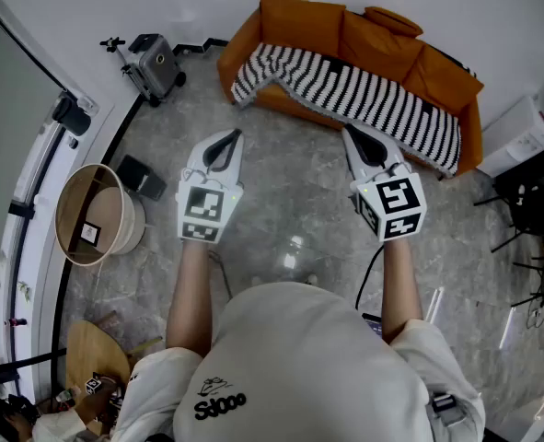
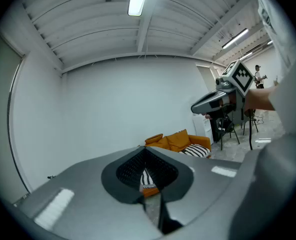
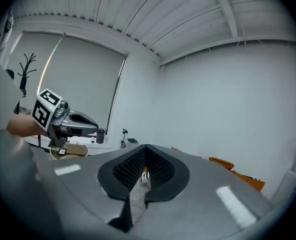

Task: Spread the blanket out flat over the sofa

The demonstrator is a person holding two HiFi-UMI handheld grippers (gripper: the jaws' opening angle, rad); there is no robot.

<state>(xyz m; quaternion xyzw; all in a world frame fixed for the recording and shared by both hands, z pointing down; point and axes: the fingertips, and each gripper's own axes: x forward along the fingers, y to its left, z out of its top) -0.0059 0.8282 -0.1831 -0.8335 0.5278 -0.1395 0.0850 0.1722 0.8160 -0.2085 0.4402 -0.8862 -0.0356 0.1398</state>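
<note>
head view looks steeply down on a person in a pale top standing on a grey stone floor, a gripper held out in each hand. the left gripper sits left of centre and the right gripper right of centre, well apart from each other, both tips aimed toward the top of the frame. in each gripper view the two dark ribbed fingers meet at their tips, pressed together with nothing between them; only the far room shows through the slit lower down. an orange sofa stands against the white wall at upper centre and upper right, well apart from both grippers. the black and white striped blanket lies along its seat from the left arm to the right end, its front edge hanging over the front of the seat and its left end drooping over the corner. a grey wheeled case stands at upper left, and a round tan tub sits at the left edge beside a dark flat object on the floor.
</note>
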